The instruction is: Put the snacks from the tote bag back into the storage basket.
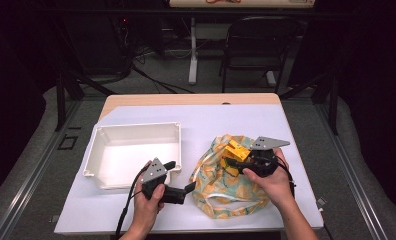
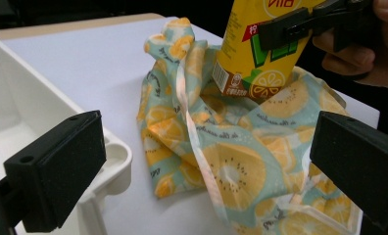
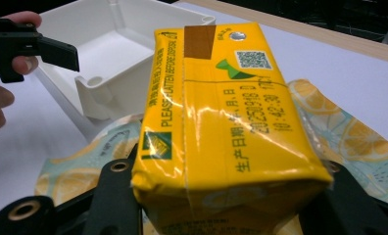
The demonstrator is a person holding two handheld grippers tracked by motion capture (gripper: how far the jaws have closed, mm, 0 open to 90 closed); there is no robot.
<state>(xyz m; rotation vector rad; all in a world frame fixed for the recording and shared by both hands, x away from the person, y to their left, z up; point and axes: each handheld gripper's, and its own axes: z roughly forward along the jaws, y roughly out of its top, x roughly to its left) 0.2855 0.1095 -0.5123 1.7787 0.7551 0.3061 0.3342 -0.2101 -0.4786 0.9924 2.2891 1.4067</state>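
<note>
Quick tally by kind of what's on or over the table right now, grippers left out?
Yellow drink carton, clamped in the right gripper: 1
Fruit-print cloth bag: 1
White plastic tray: 1
Total: 3

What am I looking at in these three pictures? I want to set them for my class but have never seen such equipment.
A person sits at a table and works two hand-held tools with black jaws. One picture looks down from above; the other two come from cameras riding on each tool. On the table are a white tray and a fruit-patterned cloth bag. The right gripper is shut on a yellow drink carton and holds it just above the bag's opening. The left gripper is open and holds nothing, waiting between tray and bag.
</note>
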